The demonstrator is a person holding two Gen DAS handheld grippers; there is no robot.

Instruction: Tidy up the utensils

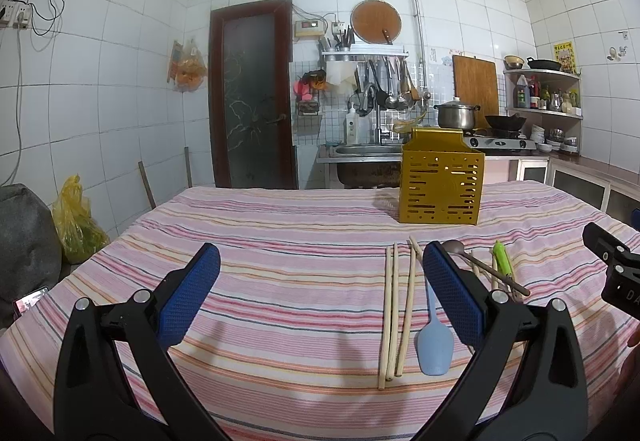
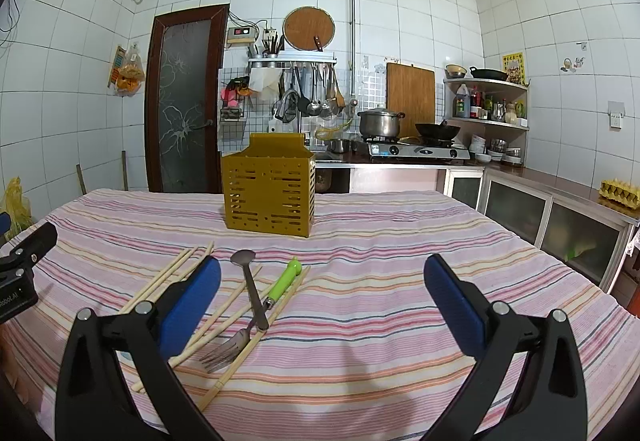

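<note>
A yellow slotted utensil holder [image 1: 440, 183] [image 2: 269, 188] stands upright on the striped tablecloth. Before it lie several wooden chopsticks [image 1: 394, 311] [image 2: 168, 275], a light blue spatula [image 1: 434, 341], a metal spoon [image 1: 486, 267] [image 2: 250, 283] and a green-handled fork [image 1: 503, 261] [image 2: 276, 295]. My left gripper [image 1: 320, 269] is open and empty above the cloth, left of the utensils. My right gripper [image 2: 322, 277] is open and empty, right of the utensils. Each gripper shows at the edge of the other's view.
The table [image 2: 400, 241] has a pink striped cloth. Behind it are a sink counter [image 1: 360, 153], a stove with pot and wok [image 2: 416, 149], a corner shelf and a dark door [image 1: 252, 97]. A yellow bag [image 1: 76, 225] sits left on the floor.
</note>
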